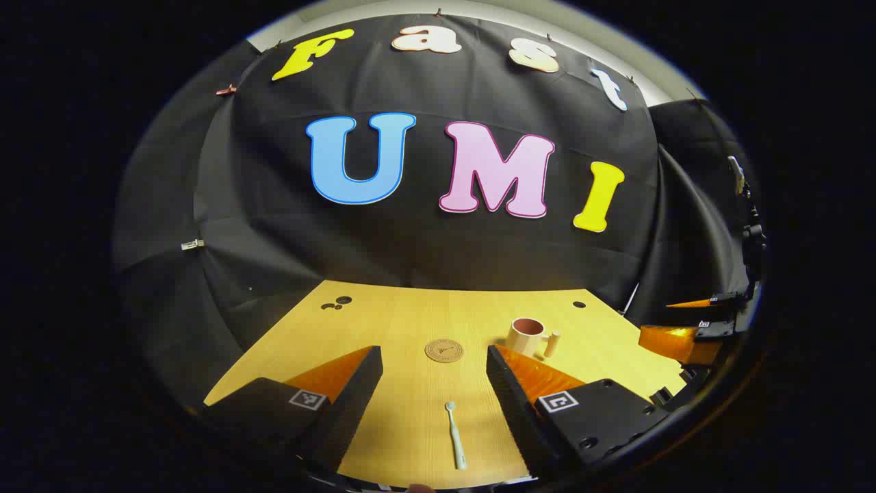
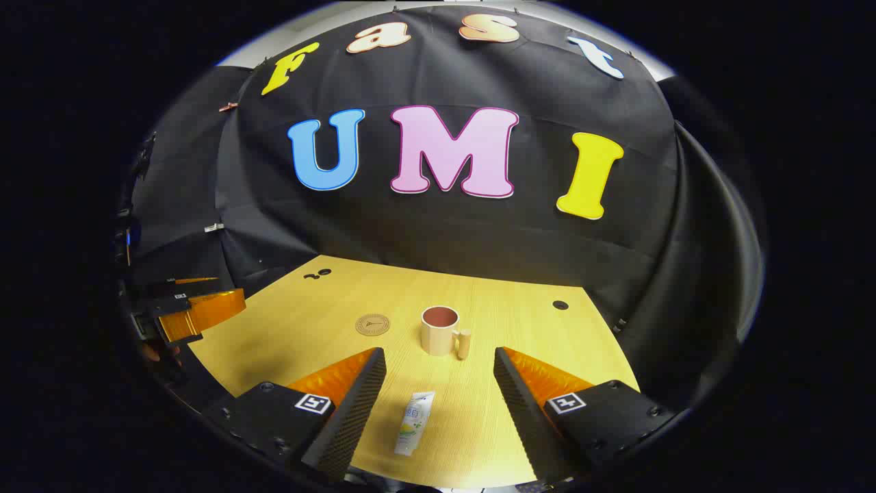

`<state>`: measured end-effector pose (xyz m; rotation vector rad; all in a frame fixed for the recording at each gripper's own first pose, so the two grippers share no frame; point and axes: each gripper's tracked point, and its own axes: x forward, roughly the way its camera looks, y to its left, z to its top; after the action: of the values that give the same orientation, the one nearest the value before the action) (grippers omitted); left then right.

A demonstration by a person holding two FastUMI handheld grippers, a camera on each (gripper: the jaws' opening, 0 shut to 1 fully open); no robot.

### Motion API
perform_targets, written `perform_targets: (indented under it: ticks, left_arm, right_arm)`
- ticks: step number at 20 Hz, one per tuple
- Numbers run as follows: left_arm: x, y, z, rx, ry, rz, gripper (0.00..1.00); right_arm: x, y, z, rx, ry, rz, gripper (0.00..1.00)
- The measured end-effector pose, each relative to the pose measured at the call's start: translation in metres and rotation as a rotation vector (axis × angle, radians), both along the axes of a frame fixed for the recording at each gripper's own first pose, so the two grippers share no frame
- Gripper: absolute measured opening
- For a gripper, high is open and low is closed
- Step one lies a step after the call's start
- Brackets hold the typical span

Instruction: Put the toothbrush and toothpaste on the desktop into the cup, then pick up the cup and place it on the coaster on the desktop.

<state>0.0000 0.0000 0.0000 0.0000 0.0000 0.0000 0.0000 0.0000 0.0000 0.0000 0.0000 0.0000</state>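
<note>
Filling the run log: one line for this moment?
left gripper open over toothbrush | right gripper open over toothpaste | cup empty | coaster bare

Recording booth, black cloth wall (image 1: pixel 424 246) pinned behind a bare wooden desktop (image 2: pixel 493 301), staged tabletop setup

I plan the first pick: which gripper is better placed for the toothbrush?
Left. The toothbrush lies between the left gripper's open fingers; the right gripper frames the toothpaste.
</note>
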Motion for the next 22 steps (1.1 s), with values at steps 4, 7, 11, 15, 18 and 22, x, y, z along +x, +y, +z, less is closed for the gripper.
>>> perform_targets:
  ticks: [4, 7, 11, 15, 18, 22]
  left_arm:
    - [0.000, 0.001, -0.002, 0.002, 0.004, -0.001, 0.96]
    - [0.001, 0.002, -0.003, 0.001, 0.007, -0.001, 0.96]
    - [0.001, 0.004, -0.003, -0.003, 0.007, 0.000, 0.96]
    - [0.002, 0.006, -0.004, -0.005, 0.009, 0.001, 0.97]
    - [0.001, 0.008, -0.007, -0.007, 0.015, 0.002, 0.96]
    - [0.001, 0.011, -0.017, -0.015, 0.028, 0.000, 0.96]
  right_arm:
    - [0.000, 0.000, 0.000, 0.000, 0.000, 0.000, 0.98]
    - [0.000, 0.000, 0.000, 0.000, 0.000, 0.000, 0.98]
    - [0.000, 0.000, 0.000, 0.000, 0.000, 0.000, 0.98]
    - [0.000, 0.000, 0.000, 0.000, 0.000, 0.000, 0.98]
    - [-0.001, 0.000, -0.003, -0.004, 0.019, -0.001, 0.97]
    - [0.014, 0.011, -0.031, -0.055, 0.161, 0.011, 0.98]
